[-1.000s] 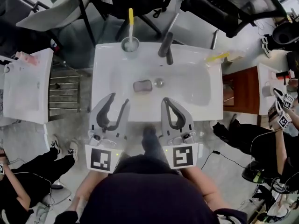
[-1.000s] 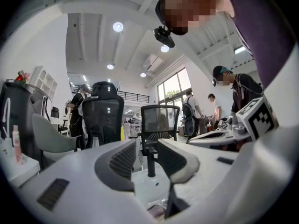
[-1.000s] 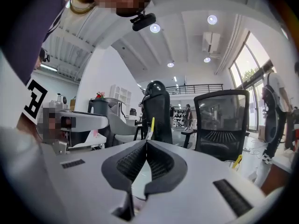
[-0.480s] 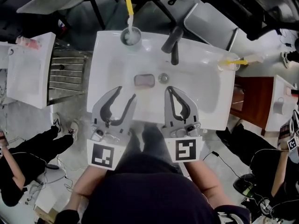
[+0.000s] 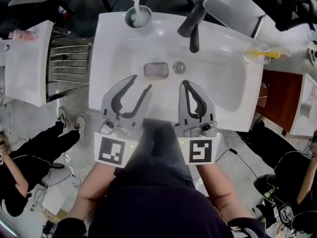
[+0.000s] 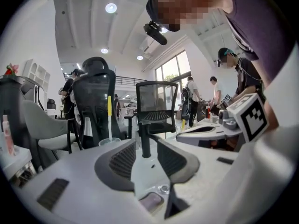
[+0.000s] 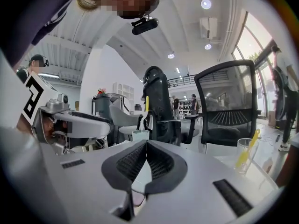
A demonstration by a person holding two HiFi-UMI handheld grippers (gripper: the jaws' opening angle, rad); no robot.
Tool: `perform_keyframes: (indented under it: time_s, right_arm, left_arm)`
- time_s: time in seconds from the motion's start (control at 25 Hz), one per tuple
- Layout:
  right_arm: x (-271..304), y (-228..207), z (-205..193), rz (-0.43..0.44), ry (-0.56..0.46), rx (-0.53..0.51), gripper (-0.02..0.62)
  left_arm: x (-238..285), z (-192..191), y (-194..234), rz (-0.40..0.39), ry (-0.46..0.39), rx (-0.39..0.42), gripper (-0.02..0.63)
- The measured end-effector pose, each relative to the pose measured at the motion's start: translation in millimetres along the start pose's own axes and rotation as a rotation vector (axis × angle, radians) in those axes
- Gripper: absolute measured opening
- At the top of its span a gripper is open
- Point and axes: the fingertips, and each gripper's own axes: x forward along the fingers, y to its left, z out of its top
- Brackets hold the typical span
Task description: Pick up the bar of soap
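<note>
The bar of soap (image 5: 156,69) is a pale pink-grey block lying in the white basin (image 5: 223,83), just left of the drain (image 5: 179,67). My left gripper (image 5: 141,83) hovers over the basin's near side with its jaws open and empty, its tips a short way from the soap. In the left gripper view the soap (image 6: 152,200) shows low between the spread jaws of the left gripper (image 6: 146,141). My right gripper (image 5: 184,83) is shut with its tips touching, right of the soap. In the right gripper view the right gripper (image 7: 146,141) holds nothing.
A dark faucet (image 5: 192,26) stands behind the drain. A cup with a yellow toothbrush (image 5: 137,15) sits at the sink's back left, and a clear cup with a yellow toothbrush (image 5: 260,55) at the right rim. Office chairs and people surround the sink.
Both grippers have moved forward over the basin's near rim, toward the soap. The left jaws stay open and the right jaws stay shut.
</note>
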Motion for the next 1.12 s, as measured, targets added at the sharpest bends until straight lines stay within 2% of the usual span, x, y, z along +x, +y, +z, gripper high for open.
perform_keyframes:
  time_s: [0.56,0.8,0.96,1.12]
  right_arm:
    - [20.2,4.3,-56.1,-0.057,0.075,0.039,0.017]
    - [26.5,2.8,-76.8,-0.068,0.114,0.048,0.017]
    - [30.2,0.7,-84.5,-0.074,0.113,0.057,0.017]
    - [29.6,-4.3,-96.3,-0.089,0.135,0.064,0.017]
  left_arm:
    - [47.2,-76.4,4.3,-0.189,0.104,0.081,0.124]
    - [68.0,-110.6,-3.5,-0.268,0.208,0.094,0.124]
    - [80.8,-127.0,-5.2,-0.295,0.257,0.166,0.124]
    - [86.1,-144.9,-8.8,-0.336,0.322,0.201,0.124]
